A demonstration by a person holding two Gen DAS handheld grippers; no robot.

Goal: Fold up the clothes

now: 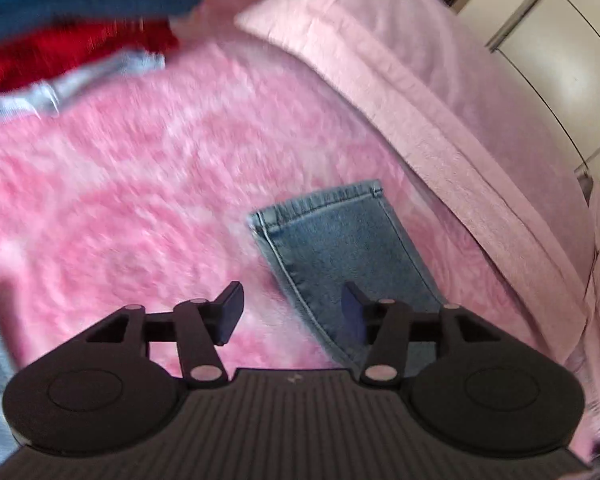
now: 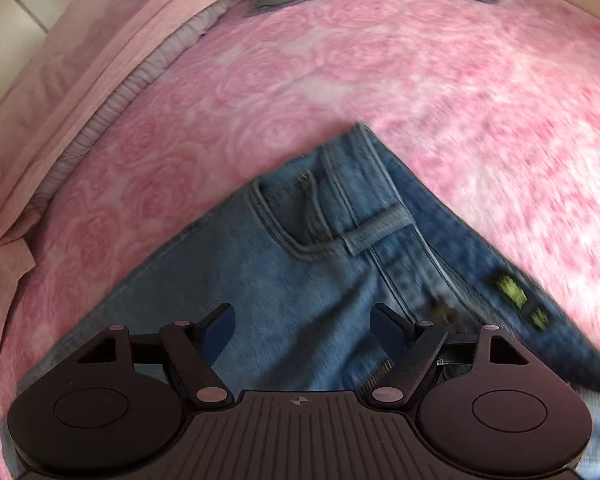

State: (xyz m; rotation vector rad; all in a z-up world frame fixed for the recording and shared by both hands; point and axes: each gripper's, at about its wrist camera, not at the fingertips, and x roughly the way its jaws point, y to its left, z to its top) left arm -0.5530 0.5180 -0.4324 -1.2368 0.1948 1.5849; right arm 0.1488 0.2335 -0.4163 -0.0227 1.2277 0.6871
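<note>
Both tongs stand apart and empty: my left gripper hovers over the pink blanket near the leg hem of the jeans, and my right gripper hangs wide above their waist end, near the belt loop. For a clean fold, I judge each gripper should pinch every denim layer at its end, and I should lift evenly, carry hem to waistband, and align edges before releasing.

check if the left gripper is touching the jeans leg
Apart. In the left wrist view the left gripper has open jaws with nothing between them, and the jeans leg lies flat beyond.
</note>
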